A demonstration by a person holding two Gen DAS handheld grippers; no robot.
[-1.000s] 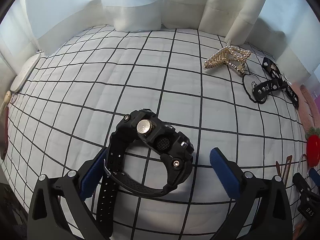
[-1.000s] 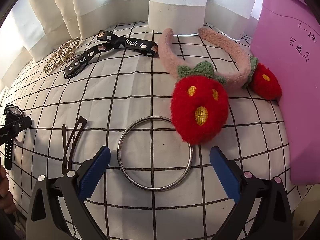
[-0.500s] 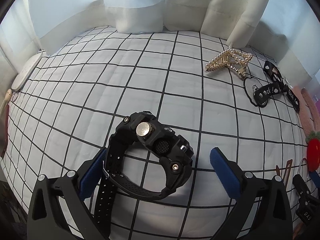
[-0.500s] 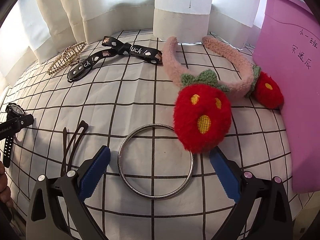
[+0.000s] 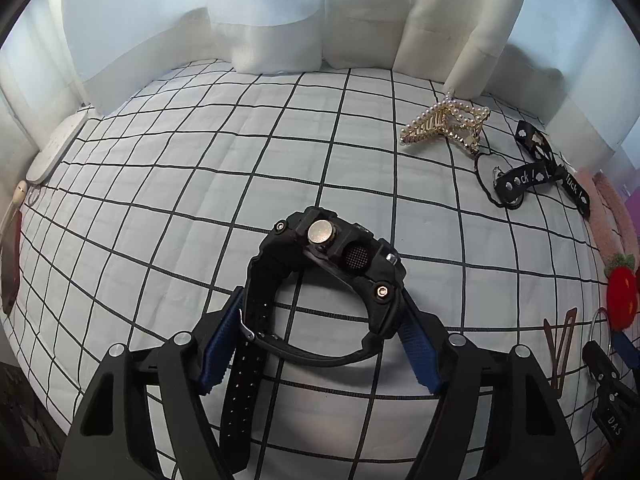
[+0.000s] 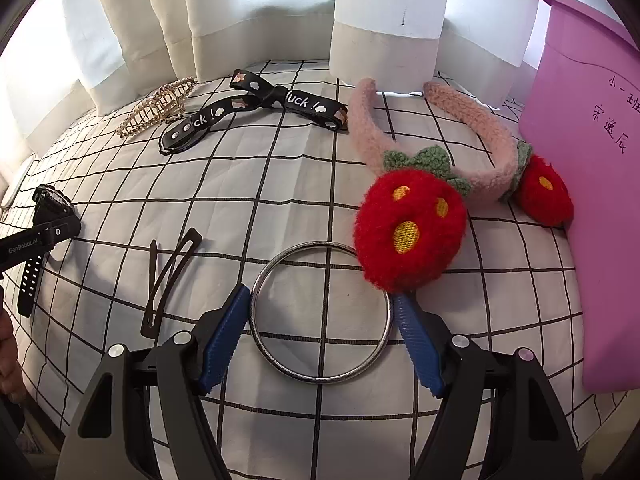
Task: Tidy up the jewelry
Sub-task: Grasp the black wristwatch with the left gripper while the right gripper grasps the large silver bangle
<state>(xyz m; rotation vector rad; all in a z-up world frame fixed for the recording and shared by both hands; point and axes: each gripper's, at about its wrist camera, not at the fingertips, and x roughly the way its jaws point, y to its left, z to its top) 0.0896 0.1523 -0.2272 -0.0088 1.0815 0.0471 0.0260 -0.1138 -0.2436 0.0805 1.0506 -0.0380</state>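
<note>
A black wristwatch (image 5: 328,276) lies on the white grid cloth (image 5: 200,200). My left gripper (image 5: 320,344) has closed its blue pads against both sides of the watch band. The watch also shows in the right wrist view (image 6: 48,216), with the left gripper's finger over it. A silver bangle (image 6: 320,312) lies flat on the cloth. My right gripper (image 6: 320,336) has its blue pads touching the bangle's left and right rim. A red strawberry pom-pom (image 6: 408,232) of the pink headband (image 6: 472,136) overlaps the bangle's far right edge.
A pearl-and-gold claw clip (image 5: 444,120) and a black printed ribbon bow (image 6: 256,112) lie near the curtain (image 6: 384,8). Two brown snap clips (image 6: 164,276) lie left of the bangle. A purple box (image 6: 592,184) stands at the right. A white remote (image 5: 52,152) lies far left.
Both grippers have closed inward from wide open: the left pads now press the watch band, the right pads now touch the bangle rim. Both moved slightly forward.
</note>
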